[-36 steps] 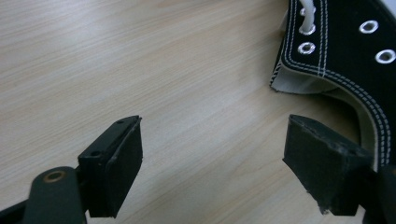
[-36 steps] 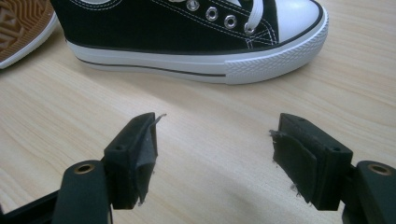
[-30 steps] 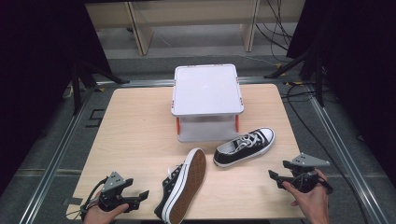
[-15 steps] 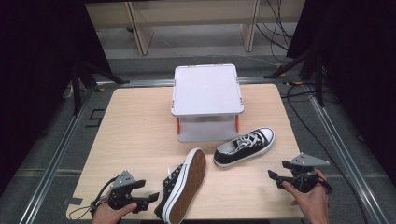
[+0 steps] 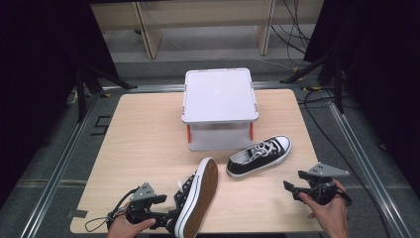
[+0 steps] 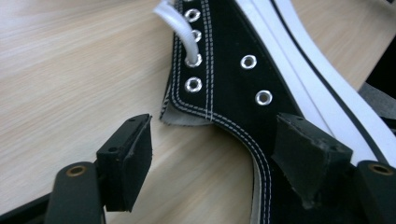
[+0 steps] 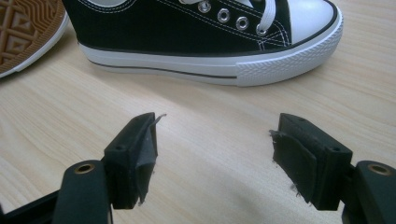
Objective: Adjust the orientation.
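Moved: our left gripper [image 5: 166, 216] has slid in to the tipped shoe [image 5: 198, 196], jaws closing.
Left gripper view: we see collar canvas [image 6: 243, 107] between pads, unpinched.
Right gripper [image 5: 297, 191]: wide, idle before upright shoe [image 7: 205, 37].

On the bench [image 5: 138, 144] a box [image 5: 219, 99] stands toward the far middle. Just before it, to the right, one shoe [image 5: 260, 155] lies upright; left of that, nearer the front edge, a second shoe [image 5: 198, 198] lies tipped on its side. The left tongs [image 5: 166, 217] sit at the second shoe's left, the right tongs [image 5: 291, 188] well off to the right.
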`<state>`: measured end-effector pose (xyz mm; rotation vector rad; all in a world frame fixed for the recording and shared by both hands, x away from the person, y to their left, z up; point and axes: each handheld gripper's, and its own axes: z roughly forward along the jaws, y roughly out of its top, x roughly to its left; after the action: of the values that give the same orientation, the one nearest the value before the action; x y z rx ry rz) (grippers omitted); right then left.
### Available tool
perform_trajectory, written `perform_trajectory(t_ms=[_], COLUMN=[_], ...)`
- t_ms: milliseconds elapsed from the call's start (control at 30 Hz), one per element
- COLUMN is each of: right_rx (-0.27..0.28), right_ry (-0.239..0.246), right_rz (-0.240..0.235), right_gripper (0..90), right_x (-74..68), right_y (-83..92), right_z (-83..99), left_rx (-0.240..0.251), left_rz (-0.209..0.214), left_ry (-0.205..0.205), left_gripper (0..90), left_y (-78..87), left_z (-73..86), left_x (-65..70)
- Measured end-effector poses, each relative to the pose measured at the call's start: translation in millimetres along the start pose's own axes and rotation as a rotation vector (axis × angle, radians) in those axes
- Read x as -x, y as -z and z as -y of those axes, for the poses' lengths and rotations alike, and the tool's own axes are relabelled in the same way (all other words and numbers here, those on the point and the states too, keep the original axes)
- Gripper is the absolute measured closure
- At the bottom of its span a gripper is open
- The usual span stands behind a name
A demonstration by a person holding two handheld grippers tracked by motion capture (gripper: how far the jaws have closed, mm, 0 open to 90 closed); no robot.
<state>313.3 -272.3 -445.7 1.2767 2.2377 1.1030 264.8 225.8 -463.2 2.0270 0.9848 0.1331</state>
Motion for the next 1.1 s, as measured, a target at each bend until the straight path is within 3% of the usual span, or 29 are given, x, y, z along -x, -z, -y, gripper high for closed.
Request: perform_trajectory(t_ms=[67,167,300,367,400,433,467,700,733,833,900,933,967,1100], right_rx=[0.004,0.005,0.004,0.003,0.005,0.005,0.005,-0.001,-0.003,0.002,-0.006,-0.006,0.005,0.004], right_ry=[-0.001,-0.003,-0.002,0.0,-0.001,-0.001,-0.003,0.0,-0.021,0.004,0.002,-0.005,0.021,0.03], right_rz=[0.001,0.0,0.001,-0.001,-0.001,-0.001,-0.002,-0.013,-0.018,-0.028,-0.043,-0.066,-0.067,-0.115], right_gripper=[30.7,30.6,30.3,30.3,30.3,30.3,30.2,30.2,30.3,30.8,31.4,31.5,31.7,33.7], right_x=[0.0,-0.2,0.1,0.3,0.4,0.3,0.0,-0.4,-2.9,-4.2,-6.6,-13.5,-15.2,-30.1], right_y=[-0.4,-0.1,-0.2,-0.2,-0.4,-0.3,-0.2,-0.4,-1.1,-1.0,-0.2,0.1,-0.4,-0.8], right_z=[0.1,0.0,0.3,0.3,0.2,0.3,0.3,0.3,0.3,-0.4,-1.2,-2.8,-4.1,-8.9], left_rx=[-0.007,0.017,0.027,0.027,0.034,0.049,0.042,0.062,0.069,0.056,0.066,0.069,0.055,0.062], left_rz=[0.0,0.043,0.092,0.094,0.076,0.066,0.046,0.073,0.053,0.032,0.04,0.043,0.048,0.067], left_ry=[-0.018,-0.011,-0.006,-0.022,-0.074,-0.081,-0.118,-0.104,-0.14,-0.171,-0.162,-0.167,-0.184,-0.169], left_gripper=[29.2,33.7,32.0,31.0,30.7,31.0,32.1,31.9,31.6,31.4,31.0,31.4,31.6,32.3], left_y=[0.2,-1.1,-5.7,-6.5,-7.7,-8.2,-8.1,-13.7,-15.8,-17.1,-18.6,-19.5,-19.2,-20.1], left_z=[-1.2,-5.8,-11.2,-13.0,-16.9,-18.1,-19.9,-23.5,-25.2,-29.0,-29.2,-29.5,-30.8,-30.1], left_x=[0.7,7.1,18.3,21.9,29.3,33.9,35.2,49.7,53.7,56.6,58.5,59.4,60.6,64.5])
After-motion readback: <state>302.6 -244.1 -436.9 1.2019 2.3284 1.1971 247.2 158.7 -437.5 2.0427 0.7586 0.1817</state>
